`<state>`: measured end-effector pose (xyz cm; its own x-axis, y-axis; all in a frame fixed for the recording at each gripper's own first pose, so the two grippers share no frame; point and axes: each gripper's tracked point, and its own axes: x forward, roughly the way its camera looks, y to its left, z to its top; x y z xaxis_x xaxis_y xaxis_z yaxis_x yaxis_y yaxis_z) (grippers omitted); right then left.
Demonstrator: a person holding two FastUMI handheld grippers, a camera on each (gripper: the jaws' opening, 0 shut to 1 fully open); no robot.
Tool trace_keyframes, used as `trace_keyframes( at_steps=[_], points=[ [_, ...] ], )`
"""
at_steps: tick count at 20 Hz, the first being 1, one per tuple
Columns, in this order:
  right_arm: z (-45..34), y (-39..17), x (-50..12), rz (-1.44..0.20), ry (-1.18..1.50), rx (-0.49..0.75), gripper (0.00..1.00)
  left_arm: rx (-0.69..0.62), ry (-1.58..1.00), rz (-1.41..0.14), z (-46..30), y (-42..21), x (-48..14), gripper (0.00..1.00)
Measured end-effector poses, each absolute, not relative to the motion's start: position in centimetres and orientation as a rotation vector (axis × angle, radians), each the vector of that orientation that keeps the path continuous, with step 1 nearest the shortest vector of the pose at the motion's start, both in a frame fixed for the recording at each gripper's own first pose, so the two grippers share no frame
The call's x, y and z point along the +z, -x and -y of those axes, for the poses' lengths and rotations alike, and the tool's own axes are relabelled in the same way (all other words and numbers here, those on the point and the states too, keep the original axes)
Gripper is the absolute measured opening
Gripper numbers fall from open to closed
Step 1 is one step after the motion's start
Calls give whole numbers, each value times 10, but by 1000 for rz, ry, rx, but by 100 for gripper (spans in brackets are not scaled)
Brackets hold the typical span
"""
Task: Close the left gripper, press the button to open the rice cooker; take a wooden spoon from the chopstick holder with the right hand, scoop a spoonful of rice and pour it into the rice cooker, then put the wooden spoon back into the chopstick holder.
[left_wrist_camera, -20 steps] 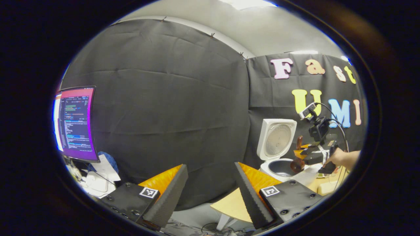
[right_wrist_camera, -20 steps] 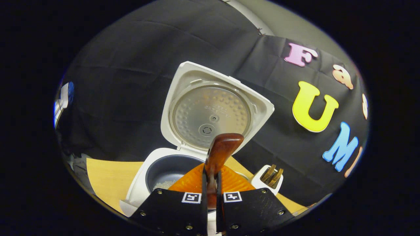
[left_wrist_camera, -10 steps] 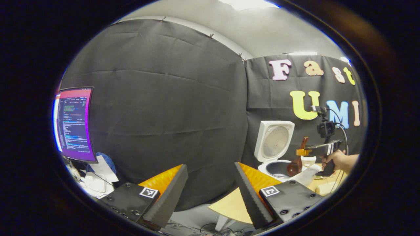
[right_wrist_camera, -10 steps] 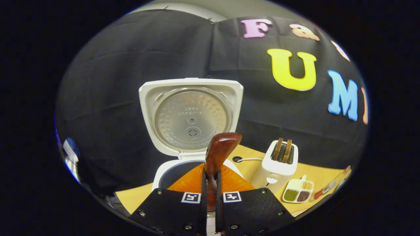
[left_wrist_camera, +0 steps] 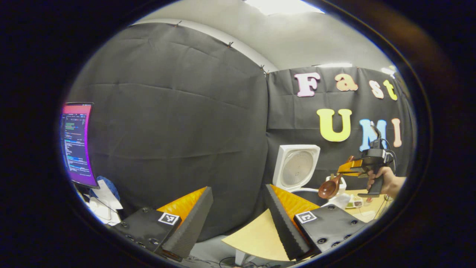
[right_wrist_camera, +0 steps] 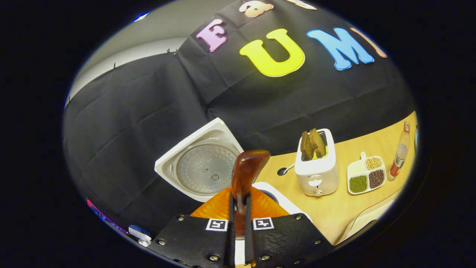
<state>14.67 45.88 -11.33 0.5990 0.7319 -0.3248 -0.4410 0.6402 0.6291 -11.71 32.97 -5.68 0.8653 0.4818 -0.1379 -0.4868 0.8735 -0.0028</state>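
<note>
Wooden spoon (right_wrist_camera: 245, 175) clamped upright between right gripper's (right_wrist_camera: 238, 223) jaws; left gripper's (left_wrist_camera: 238, 212) gape empty.

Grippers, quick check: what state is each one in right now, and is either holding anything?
Left gripper: jaws open, holding nothing.
Right gripper: jaws closed on the wooden spoon, held up beside the open rice cooker.

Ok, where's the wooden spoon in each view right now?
Left gripper view: the wooden spoon hangs at right, bowl down, held by the right gripper beside the rice cooker's open lid.
Right gripper view: the spoon's handle stands up at bottom centre, clamped between that gripper's fingers.
Shared landmark: the rice cooker's open lid.
</note>
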Motion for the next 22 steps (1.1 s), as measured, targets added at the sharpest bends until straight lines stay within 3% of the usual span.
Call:
trace_keyframes(
  at_steps=[22],
  points=[
    [-207,-184,-97,-485,-592,394,10,253,54,-59,-190,21,-24,99]
  ],
)
